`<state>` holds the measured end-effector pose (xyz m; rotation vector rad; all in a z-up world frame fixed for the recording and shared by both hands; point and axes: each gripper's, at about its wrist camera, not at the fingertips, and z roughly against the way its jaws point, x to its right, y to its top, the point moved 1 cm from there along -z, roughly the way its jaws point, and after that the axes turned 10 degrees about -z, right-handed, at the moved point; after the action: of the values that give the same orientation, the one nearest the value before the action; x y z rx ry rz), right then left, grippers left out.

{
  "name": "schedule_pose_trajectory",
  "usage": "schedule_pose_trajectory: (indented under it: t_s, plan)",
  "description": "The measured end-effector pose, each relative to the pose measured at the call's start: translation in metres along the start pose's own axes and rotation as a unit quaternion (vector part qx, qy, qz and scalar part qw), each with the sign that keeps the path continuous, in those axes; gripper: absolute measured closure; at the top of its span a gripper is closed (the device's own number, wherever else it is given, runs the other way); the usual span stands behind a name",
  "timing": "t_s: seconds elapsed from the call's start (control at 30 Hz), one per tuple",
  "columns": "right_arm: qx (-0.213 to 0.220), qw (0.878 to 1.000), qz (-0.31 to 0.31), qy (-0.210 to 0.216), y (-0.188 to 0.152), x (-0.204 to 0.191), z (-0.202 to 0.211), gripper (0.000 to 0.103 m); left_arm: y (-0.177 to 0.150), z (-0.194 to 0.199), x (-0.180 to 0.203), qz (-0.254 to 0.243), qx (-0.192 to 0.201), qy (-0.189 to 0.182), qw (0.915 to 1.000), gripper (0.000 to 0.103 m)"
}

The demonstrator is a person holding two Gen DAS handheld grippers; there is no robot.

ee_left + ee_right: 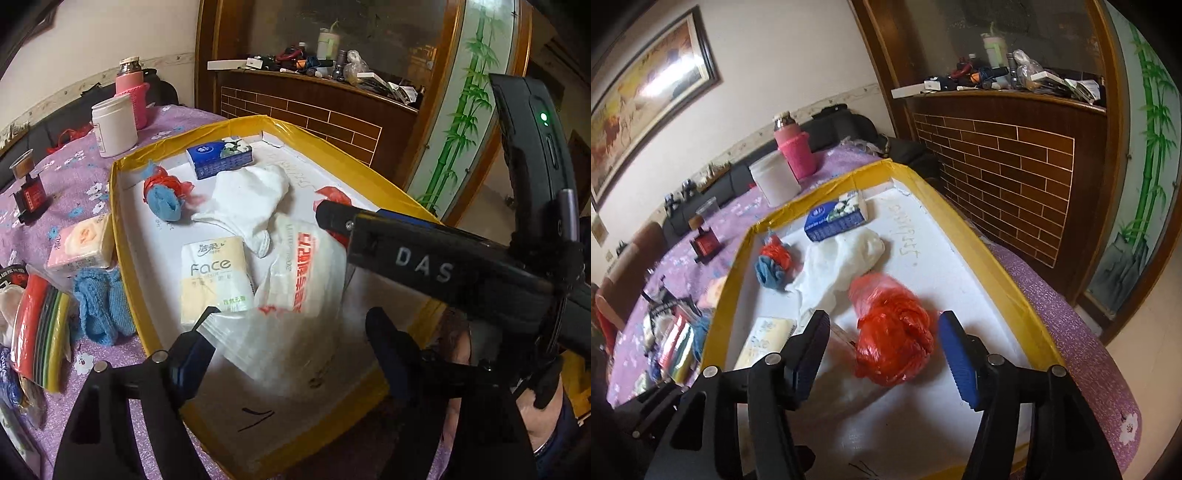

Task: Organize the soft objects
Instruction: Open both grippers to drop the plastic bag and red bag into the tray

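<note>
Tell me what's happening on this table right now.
A person is sorting soft items into a yellow-rimmed tray. The right hand-held gripper stands open around a red plastic bag; the left hand-held gripper is open over a white plastic bag. Tissue packs and cloths already lie inside.

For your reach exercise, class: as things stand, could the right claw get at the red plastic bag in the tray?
Probably yes. The red plastic bag lies in the yellow-edged tray, just ahead of the open right claw. Nothing lies between them and the pads are not pressing on it.
</note>
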<state>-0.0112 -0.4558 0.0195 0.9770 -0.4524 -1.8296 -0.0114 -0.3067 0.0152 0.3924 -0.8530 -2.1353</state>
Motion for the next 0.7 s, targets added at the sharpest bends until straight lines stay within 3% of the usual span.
schedule_pose_trajectory:
  t_s: [0.23, 0.7]
  plan:
    - [0.033, 0.999, -0.005, 0.034, -0.002, 0.001, 0.013, 0.037, -0.001, 0.001, 0.002, -0.008, 0.003, 0.021, 0.9997, 0.024]
    - [0.047, 0.998, -0.007, 0.043, -0.003, 0.002, 0.019, 0.035, -0.001, 0.017, 0.025, -0.065, 0.044, 0.074, 0.9942, 0.023]
